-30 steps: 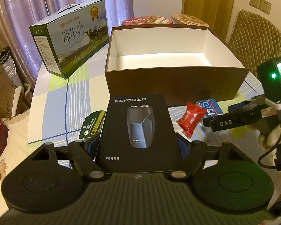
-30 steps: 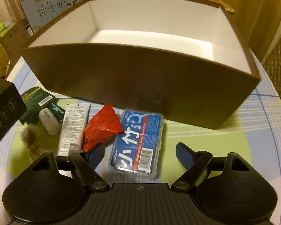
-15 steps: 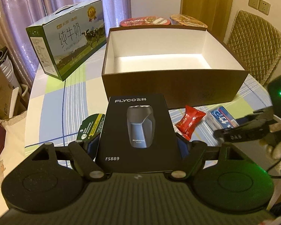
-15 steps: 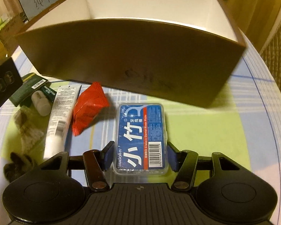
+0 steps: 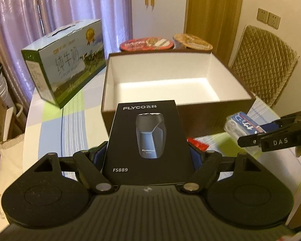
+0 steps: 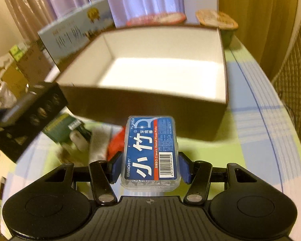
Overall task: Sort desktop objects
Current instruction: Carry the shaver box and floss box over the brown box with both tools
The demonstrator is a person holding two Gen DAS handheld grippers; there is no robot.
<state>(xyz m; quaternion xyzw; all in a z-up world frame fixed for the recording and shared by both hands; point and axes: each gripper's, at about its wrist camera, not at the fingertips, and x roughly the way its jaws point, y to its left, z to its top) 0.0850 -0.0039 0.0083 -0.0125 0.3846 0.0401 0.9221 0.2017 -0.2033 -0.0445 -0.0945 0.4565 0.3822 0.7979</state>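
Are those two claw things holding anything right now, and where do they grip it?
Yes. The left hand-held gripper clamps the black shaver box by its long side edges. The right hand-held gripper clamps the blue floss-pick case by its sides, near its lower end.

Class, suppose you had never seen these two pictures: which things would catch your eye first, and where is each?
The big open brown box, white inside, fills the middle of the table. In front of it, the left hand-held gripper clamps a black FLYCO shaver box. The right hand-held gripper grips a blue floss-pick case, raised before the box's near wall.
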